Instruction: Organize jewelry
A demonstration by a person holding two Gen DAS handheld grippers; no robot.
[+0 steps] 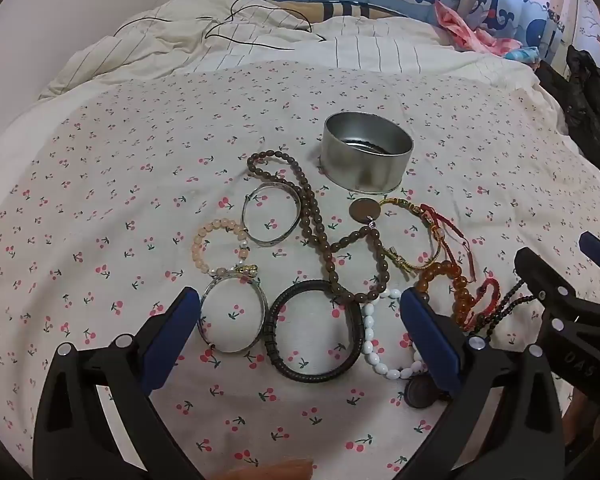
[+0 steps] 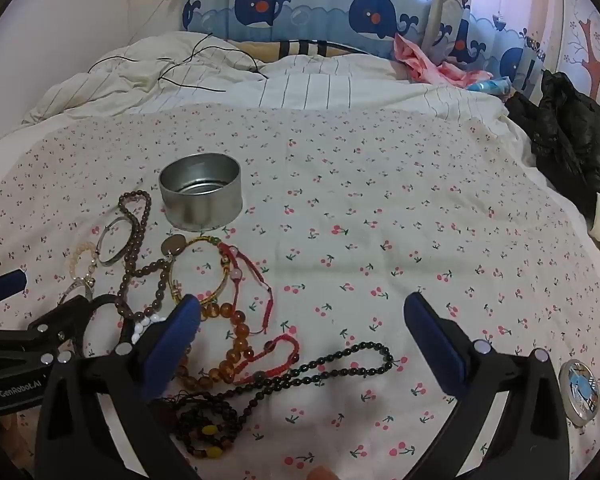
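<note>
Left wrist view shows the left gripper [image 1: 300, 312] spread wide and empty, hovering low over a scatter of bracelets on a cherry-print bedsheet [image 1: 100, 184]. Between its fingers lie a black bangle [image 1: 314, 330] and a silver bangle [image 1: 233, 314]; a white bead bracelet [image 1: 374, 344] sits just inside the right-hand finger, and a long brown bead strand [image 1: 320, 236] snakes ahead toward an open round tin [image 1: 367, 157] farther forward. The right gripper [image 2: 302, 320] is likewise wide open with nothing held, and a black bead necklace [image 2: 340, 364] and a red cord bracelet [image 2: 276, 350] lie between its fingers, an amber bead bracelet [image 2: 228, 344] near its left finger. All the pieces look light. The bangles seem stiff and probably slick, so pinching across the rim should suit them; the strung beads are limp and likely to droop and swing, so gripping a bunched section seems safer. The sheet is soft and may get caught in a low pinch.
</note>
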